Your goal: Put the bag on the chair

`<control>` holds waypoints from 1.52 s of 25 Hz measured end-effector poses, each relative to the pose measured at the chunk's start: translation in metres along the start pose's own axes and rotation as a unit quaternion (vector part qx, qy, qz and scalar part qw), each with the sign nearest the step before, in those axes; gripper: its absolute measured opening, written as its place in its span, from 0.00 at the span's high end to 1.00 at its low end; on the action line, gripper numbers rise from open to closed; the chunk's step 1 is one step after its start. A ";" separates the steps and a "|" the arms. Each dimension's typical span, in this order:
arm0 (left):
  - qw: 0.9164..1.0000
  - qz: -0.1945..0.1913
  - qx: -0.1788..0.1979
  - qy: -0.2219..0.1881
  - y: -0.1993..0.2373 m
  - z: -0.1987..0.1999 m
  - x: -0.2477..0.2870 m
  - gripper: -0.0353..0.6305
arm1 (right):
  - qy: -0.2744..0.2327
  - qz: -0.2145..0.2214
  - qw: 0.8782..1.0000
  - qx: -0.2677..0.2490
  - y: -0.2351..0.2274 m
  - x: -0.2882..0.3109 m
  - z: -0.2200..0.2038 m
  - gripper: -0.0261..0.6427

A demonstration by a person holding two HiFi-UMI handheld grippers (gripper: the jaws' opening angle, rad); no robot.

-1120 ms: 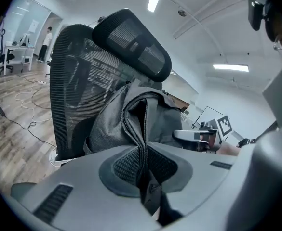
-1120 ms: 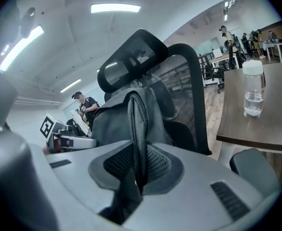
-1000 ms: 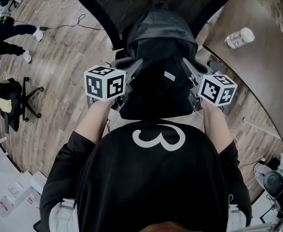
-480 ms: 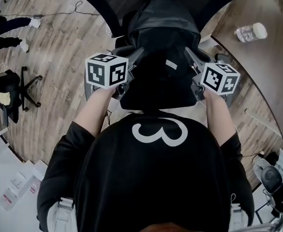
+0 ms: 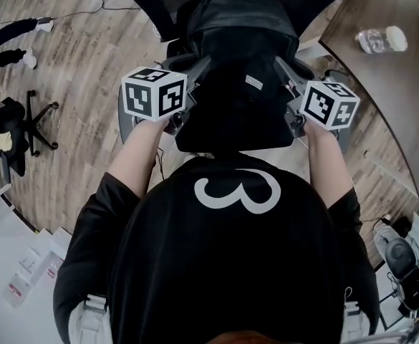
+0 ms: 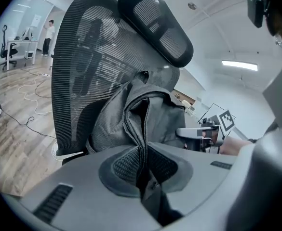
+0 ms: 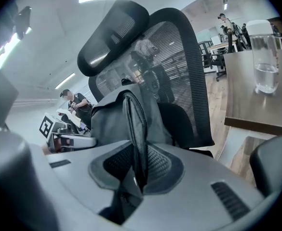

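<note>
- Bag [image 5: 238,92] hangs between our two grippers, in front of the chair [image 6: 78,71] mesh back.
- Left gripper [image 6: 143,165]: we see jaws clenched on the bag's zipper seam.
- Right gripper [image 7: 138,165]: jaws clamped on the opposite side fold.
- We can't tell whether the bag's bottom touches the seat.
- Bottle [image 5: 381,40] on table [image 5: 399,99], right of us.
</note>
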State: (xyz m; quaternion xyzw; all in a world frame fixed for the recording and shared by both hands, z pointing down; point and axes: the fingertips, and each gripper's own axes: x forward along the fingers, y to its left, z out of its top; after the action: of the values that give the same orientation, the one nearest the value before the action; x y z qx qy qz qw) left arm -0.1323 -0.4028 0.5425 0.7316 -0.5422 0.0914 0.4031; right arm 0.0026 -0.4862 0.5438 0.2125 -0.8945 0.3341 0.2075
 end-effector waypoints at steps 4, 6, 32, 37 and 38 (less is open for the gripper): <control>1.000 -0.003 -0.004 -0.005 0.004 -0.002 0.003 0.87 | 0.000 0.005 1.000 0.005 -0.002 0.005 -0.003 0.86; 1.000 -0.002 -0.002 -0.006 0.007 -0.003 0.004 0.87 | 0.000 0.007 1.000 0.008 -0.003 0.008 -0.004 0.86; 1.000 0.018 -0.012 -0.009 0.024 -0.018 0.013 0.78 | -0.004 0.010 1.000 0.014 -0.004 0.013 -0.017 0.85; 1.000 0.016 -0.013 -0.002 0.016 -0.018 0.007 0.72 | 0.002 0.002 1.000 0.007 -0.004 -0.001 -0.018 0.76; 1.000 0.015 -0.012 0.000 0.018 -0.019 0.005 0.71 | 0.002 0.003 1.000 0.012 -0.004 0.000 -0.020 0.74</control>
State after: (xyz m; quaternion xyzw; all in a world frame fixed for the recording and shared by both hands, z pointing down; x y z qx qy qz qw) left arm -0.1405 -0.3952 0.5669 0.7183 -0.5546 0.0907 0.4102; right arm 0.0092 -0.4752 0.5598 0.2117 -0.8906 0.3460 0.2056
